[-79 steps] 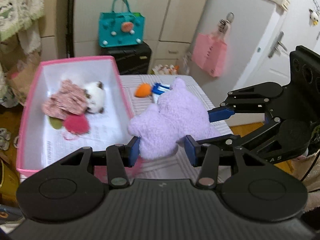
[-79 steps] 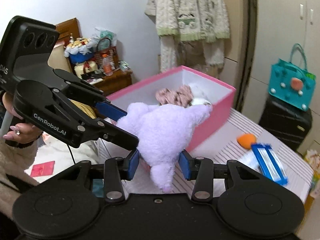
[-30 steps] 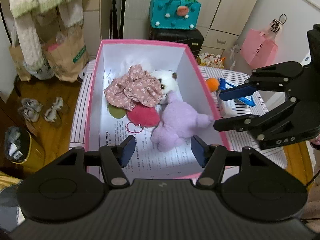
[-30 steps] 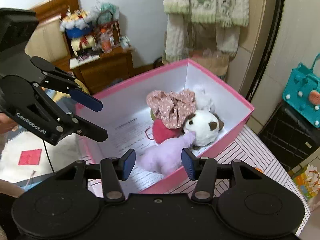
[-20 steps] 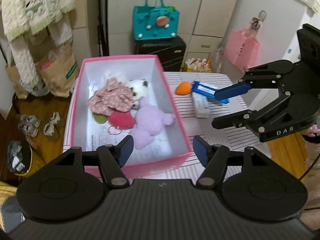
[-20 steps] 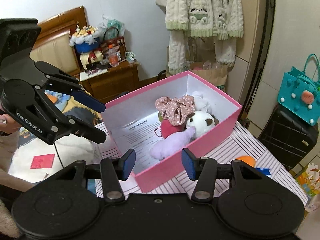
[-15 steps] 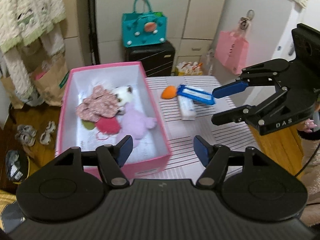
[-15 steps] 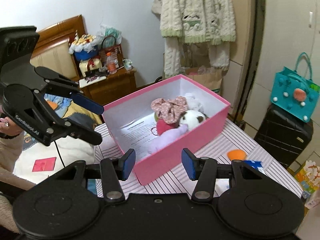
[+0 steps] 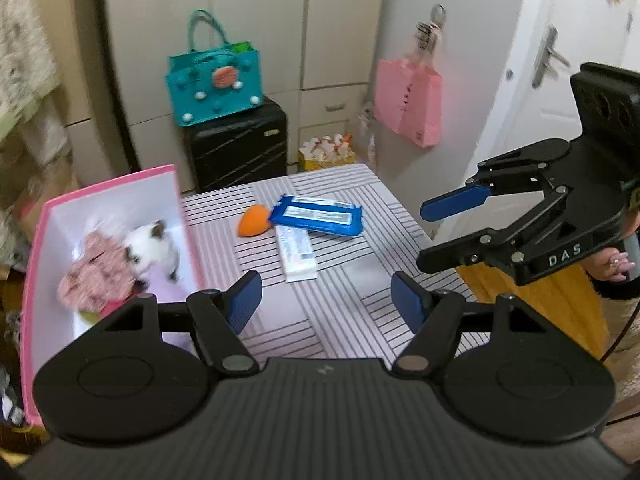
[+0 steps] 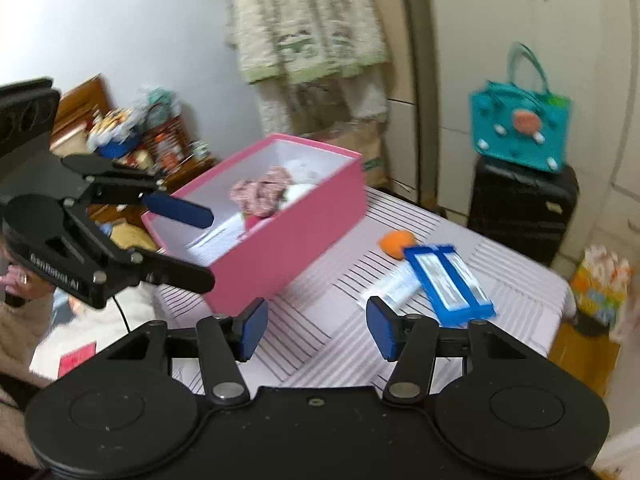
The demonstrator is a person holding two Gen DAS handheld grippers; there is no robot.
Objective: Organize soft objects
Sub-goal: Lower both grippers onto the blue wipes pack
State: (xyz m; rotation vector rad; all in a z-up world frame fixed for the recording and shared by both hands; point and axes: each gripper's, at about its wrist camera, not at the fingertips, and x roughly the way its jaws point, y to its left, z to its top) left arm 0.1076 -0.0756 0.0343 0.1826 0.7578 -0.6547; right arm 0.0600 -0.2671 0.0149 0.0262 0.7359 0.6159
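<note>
A pink box (image 9: pixel 36 248) (image 10: pixel 288 240) stands at the left of the striped table (image 9: pixel 340 312) (image 10: pixel 332 328). It holds a floral pink cloth (image 9: pixel 96 276) (image 10: pixel 260 192), a white plush (image 9: pixel 150 246) and a purple plush (image 9: pixel 168 286). An orange soft piece (image 9: pixel 254 220) (image 10: pixel 396 242) lies on the table beside a blue packet (image 9: pixel 318 216) (image 10: pixel 448 282). My left gripper (image 9: pixel 326 300) (image 10: pixel 188 240) is open and empty above the table. My right gripper (image 10: pixel 316 326) (image 9: pixel 440 232) is open and empty.
A white tube (image 9: pixel 298 252) (image 10: pixel 394 286) lies by the blue packet. A black suitcase (image 9: pixel 236 148) with a teal bag (image 9: pixel 216 80) stands behind the table. A pink bag (image 9: pixel 408 100) hangs on the cupboard. A wooden side table (image 10: pixel 160 152) stands to the left.
Both grippers let the purple plush go inside the pink box, then drew back and turned right toward the table with the orange piece and blue packet.
</note>
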